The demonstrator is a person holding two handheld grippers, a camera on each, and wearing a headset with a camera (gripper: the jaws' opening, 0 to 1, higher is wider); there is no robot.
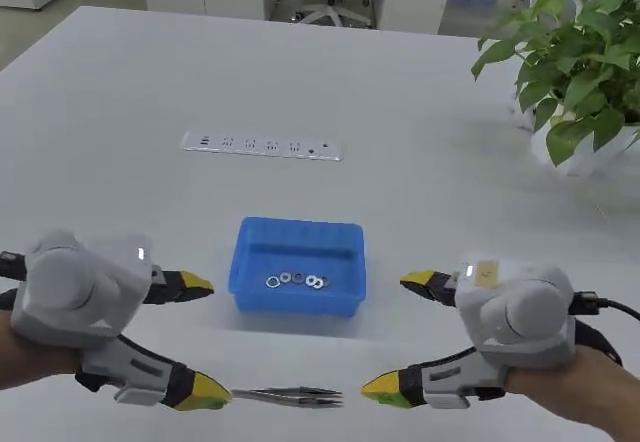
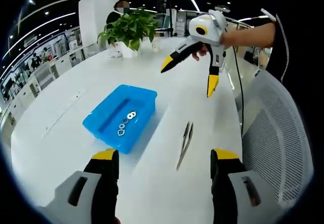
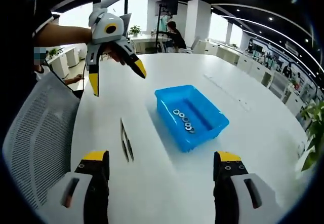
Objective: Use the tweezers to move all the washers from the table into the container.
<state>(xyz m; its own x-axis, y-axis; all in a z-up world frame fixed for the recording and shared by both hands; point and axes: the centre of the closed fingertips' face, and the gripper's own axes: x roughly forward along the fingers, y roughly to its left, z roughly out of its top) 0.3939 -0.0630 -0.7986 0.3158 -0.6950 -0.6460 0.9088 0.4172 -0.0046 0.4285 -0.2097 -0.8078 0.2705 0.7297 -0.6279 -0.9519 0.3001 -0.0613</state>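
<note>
Both sets of jaws sit nearest, left gripper [image 1: 210,339] and right gripper [image 1: 387,334], wide open and holding nothing; under them is the big white table [image 1: 120,92]; the blue container [image 1: 297,227] is at 12 o'clock from the tweezers [image 1: 290,395], which lie flat between my grippers; the washers [image 1: 297,280] I can see all lie inside it; I think the job is done, so next I just look for strays; the left gripper view adds a mesh chair [image 2: 278,133] at 3 o'clock; the head view gives a plant [image 1: 575,52] at 2 o'clock.
</note>
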